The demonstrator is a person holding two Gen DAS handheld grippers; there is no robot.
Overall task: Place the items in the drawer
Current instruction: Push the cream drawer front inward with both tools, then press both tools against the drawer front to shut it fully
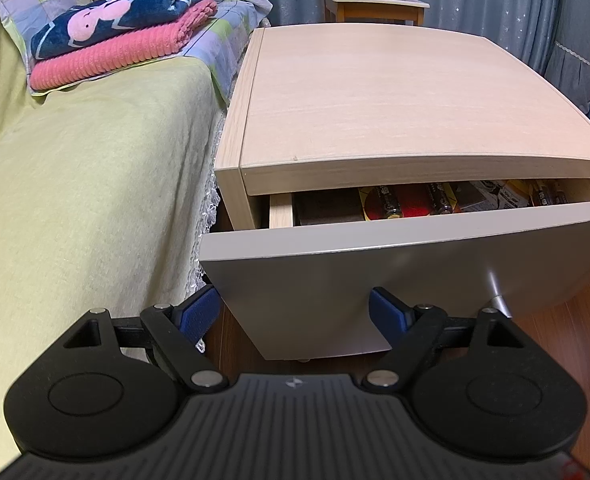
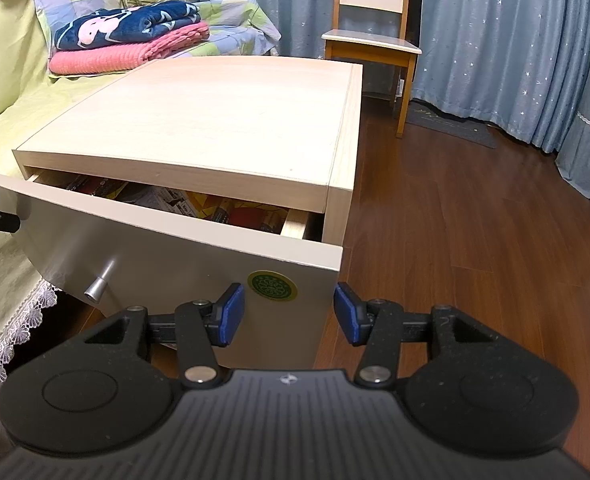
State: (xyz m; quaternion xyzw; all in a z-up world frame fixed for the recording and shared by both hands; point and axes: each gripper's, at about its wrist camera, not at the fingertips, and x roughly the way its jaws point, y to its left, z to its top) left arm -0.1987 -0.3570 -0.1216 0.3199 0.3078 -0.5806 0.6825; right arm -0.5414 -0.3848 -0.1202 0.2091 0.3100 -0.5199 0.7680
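Drawer: the nightstand's drawer (image 1: pixel 395 248) stands part-way out, its grey front tipped toward us, gap showing along the top edge.
Contents: battery packs (image 1: pixel 407 200) and printed papers (image 2: pixel 167 202) lie inside, seen through the gap; the items look to be in already.
Worktop: the nightstand top (image 1: pixel 407 96) is bare, nothing waiting on it that I can see.
Left tongs: the left tongs (image 1: pixel 295 314) are spread wide, holding nothing, hanging low before the drawer front's 7 o'clock corner, blue pads (image 1: pixel 199 314) either side of that corner, not touching as far as I can tell.
Right tongs: the right tongs (image 2: pixel 289 314) are spread too, empty, at the front's 5 o'clock corner, just below the green round sticker (image 2: pixel 272 286).
Knob: the silver knob (image 2: pixel 97 288) sits between the two tools, untouched.
Done: the loading, in my judgement, since both tools are free and the drawer is full of things.
Left: pushing the drawer shut seems the remaining step; both tools look placed to press on the front.
Surroundings: bed (image 1: pixel 95 200) with folded blankets (image 1: pixel 123 28) off at 10 o'clock, chair (image 2: pixel 371 44) at 12.
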